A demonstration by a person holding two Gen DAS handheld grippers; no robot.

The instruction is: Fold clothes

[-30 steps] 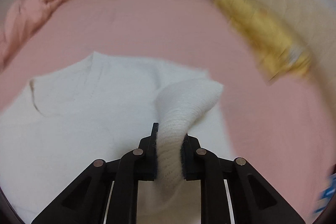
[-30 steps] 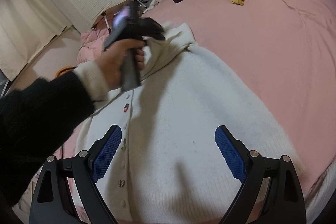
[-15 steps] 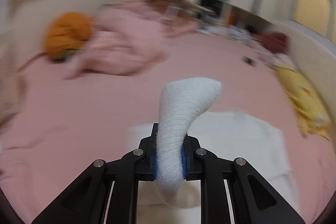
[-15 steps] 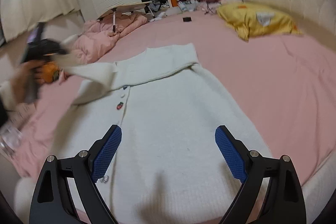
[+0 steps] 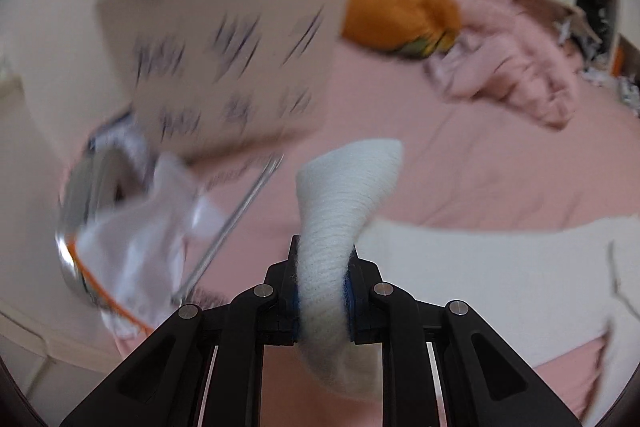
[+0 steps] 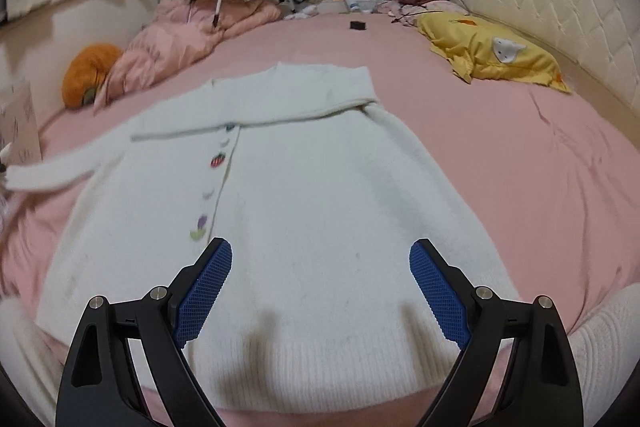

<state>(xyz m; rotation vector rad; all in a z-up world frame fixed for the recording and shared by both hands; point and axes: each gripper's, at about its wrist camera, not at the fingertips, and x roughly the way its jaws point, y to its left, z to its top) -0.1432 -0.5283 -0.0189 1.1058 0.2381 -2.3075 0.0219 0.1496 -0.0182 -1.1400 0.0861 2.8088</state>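
Clamping sleeve cuff (image 5: 328, 267), left tongs (image 5: 322, 301); cardigan (image 6: 280, 211) under spread right tongs (image 6: 320, 291).

**White cardigan spread flat, one sleeve pulled out**

The white knit cardigan (image 6: 304, 195) lies face up on the pink bedsheet (image 6: 520, 155), its ribbed hem just ahead of and beneath the right jaws, neck at the far end. Small coloured buttons run down the placket, ahead of the left-hand finger. One sleeve cuff (image 5: 340, 227) stands pinched between the left jaws, its end curling up beyond them.
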